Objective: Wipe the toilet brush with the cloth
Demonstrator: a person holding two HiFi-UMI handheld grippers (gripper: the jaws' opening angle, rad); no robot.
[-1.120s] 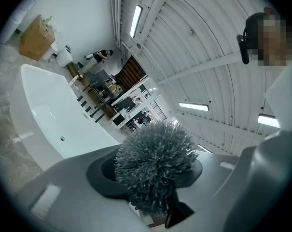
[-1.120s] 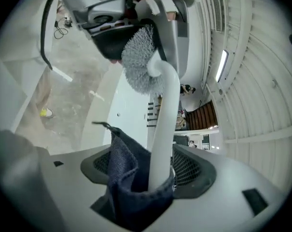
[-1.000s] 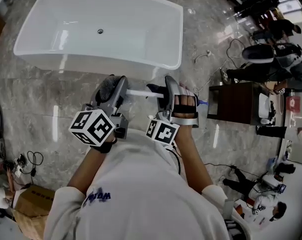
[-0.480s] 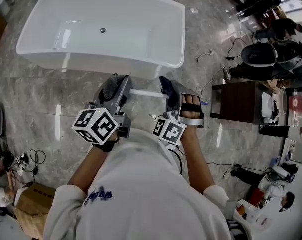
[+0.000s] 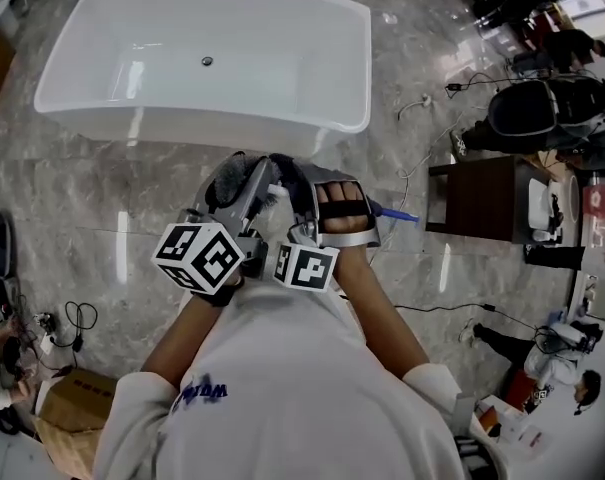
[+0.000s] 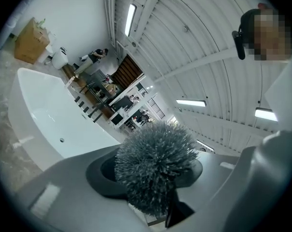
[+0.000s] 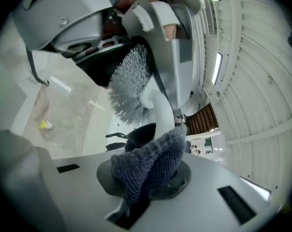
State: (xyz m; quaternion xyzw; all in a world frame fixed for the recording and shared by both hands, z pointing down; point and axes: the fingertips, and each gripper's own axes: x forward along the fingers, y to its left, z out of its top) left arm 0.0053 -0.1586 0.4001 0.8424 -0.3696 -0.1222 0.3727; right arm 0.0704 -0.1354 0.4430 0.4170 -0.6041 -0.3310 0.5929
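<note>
over the marble floor [image 5: 102, 198], just beside the white bathtub [image 5: 354, 78], both grippers meet in front of the person's chest.

progress: wiping looks under way, not finished. the toilet brush [image 6: 155, 170] is held up off the floor, lying roughly level between the two grippers. the cloth [image 7: 146, 170] sits against the white handle [image 7: 161, 112] at the end nearest the bristle head [image 7: 131, 81], so i judge this to be the start or the turn of a stroke along the handle. no dirt or wet streak shows on the handle, so how much is already clean cannot be told. what looks left to do: draw the cloth down the rest of the handle, and possibly the bristles, which the cloth is not touching.

left gripper [image 5: 244, 190]: jaws narrow, clamped on the brush close under the bristle head, which fills the space between them in the left gripper view.

right gripper [image 5: 294, 190]: jaws have just been closing and now stand almost together, with the folded dark blue-grey cloth pinched between the pads. a bunched fold pokes out past the tips and touches the handle. whether the handle itself is caught inside the pinch, or only lies against the fold, i cannot tell.
</note>
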